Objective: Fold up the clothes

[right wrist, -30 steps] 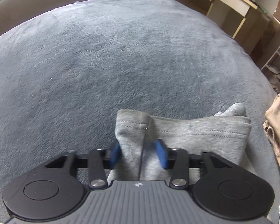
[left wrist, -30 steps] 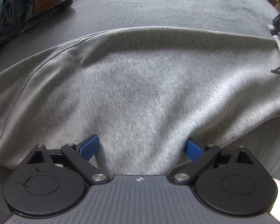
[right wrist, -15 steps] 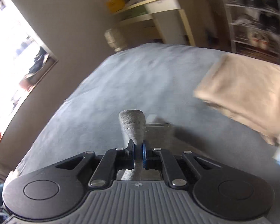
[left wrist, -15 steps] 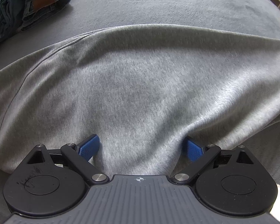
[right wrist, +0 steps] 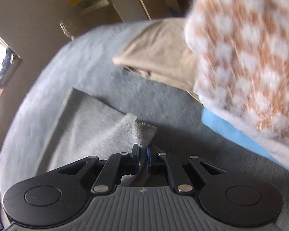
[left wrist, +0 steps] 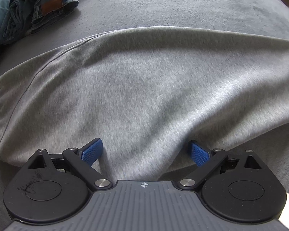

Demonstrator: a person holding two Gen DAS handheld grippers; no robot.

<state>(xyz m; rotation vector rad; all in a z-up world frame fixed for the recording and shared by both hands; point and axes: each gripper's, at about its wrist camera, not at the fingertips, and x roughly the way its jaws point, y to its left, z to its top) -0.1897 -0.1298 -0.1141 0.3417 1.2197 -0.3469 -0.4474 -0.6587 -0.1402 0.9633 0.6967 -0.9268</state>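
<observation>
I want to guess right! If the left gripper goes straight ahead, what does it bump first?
Most likely the grey garment. The left gripper is open, and the cloth already lies between its fingers and fills the view ahead. The jeans lie farther off to the left, out of that line.

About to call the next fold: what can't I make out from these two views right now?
- Left wrist view: the grey garment runs off the right edge; its type is unclear.
- The left hand-held gripper stands open, fabric bunched between its fingers; its underside is hidden.
- Right wrist view: the right hand-held gripper pinches a hem; motion blur smears the checked fabric.
</observation>
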